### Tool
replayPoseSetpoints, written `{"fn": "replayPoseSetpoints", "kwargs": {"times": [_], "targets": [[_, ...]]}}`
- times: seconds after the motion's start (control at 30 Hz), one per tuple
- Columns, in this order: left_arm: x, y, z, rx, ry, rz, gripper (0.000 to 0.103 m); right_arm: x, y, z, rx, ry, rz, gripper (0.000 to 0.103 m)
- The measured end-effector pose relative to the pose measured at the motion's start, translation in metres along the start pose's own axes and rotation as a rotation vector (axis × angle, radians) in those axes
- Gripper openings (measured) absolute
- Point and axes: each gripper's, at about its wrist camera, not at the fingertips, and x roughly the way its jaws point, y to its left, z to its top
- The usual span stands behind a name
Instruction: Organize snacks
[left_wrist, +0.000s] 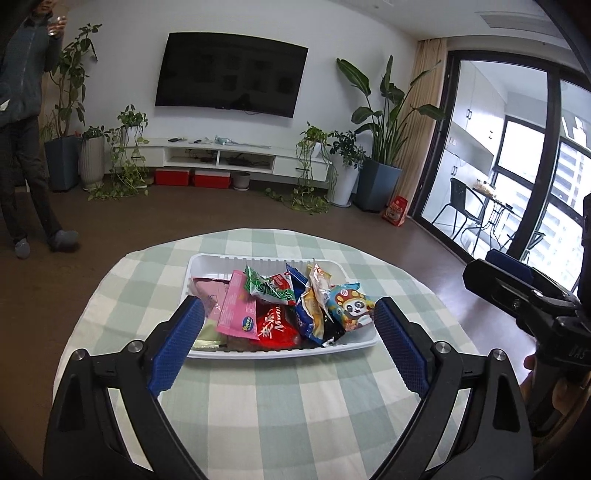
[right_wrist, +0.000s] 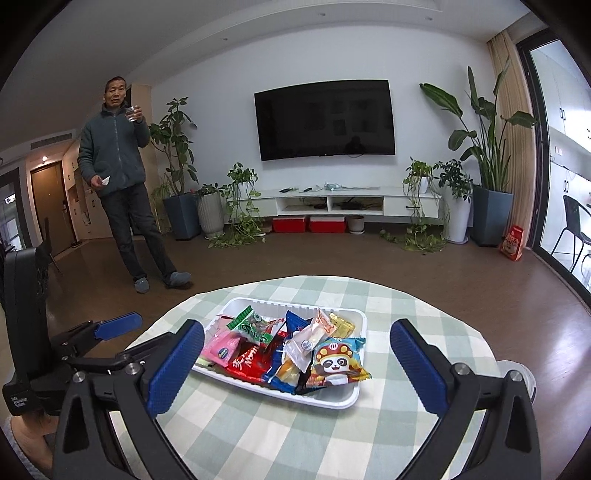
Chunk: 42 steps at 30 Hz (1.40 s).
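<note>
A white tray (left_wrist: 207, 354) sits on the round table with the green checked cloth (left_wrist: 280, 406). It holds several snack packets: a pink one (left_wrist: 236, 314), a green one (left_wrist: 266, 286), a red one (left_wrist: 275, 330), a panda one (left_wrist: 349, 304). My left gripper (left_wrist: 288, 343) is open and empty, its blue pads either side of the tray's near edge. My right gripper (right_wrist: 295, 365) is open and empty before the tray (right_wrist: 332, 404), with the panda packet (right_wrist: 336, 363) nearest. The right gripper also shows in the left wrist view (left_wrist: 517, 291), and the left one in the right wrist view (right_wrist: 110, 328).
A man (right_wrist: 122, 173) with a glass stands on the wood floor beyond the table, at the left. A TV (right_wrist: 325, 120), a low white cabinet (right_wrist: 347, 203) and potted plants (right_wrist: 491, 199) line the far wall. Glass doors (left_wrist: 517, 166) are at the right.
</note>
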Motion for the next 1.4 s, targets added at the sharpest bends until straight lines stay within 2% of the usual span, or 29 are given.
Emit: {"fn": "replayPoseSetpoints", "kwargs": {"times": [0.27, 0.7, 1.4], "targets": [[-0.052, -0.026, -0.007, 0.019, -0.029, -0.003, 0.094, -0.043, 0.009, -0.011, 0.001, -0.016, -0.018, 0.103], [-0.114, -0.064, -0.018, 0.084, -0.079, -0.009, 0.094, -0.098, 0.023, -0.023, -0.010, -0.060, -0.041, 0.103], [-0.171, -0.074, -0.022, 0.096, -0.123, -0.007, 0.094, -0.152, 0.040, -0.029, -0.013, -0.125, -0.051, 0.103]]}}
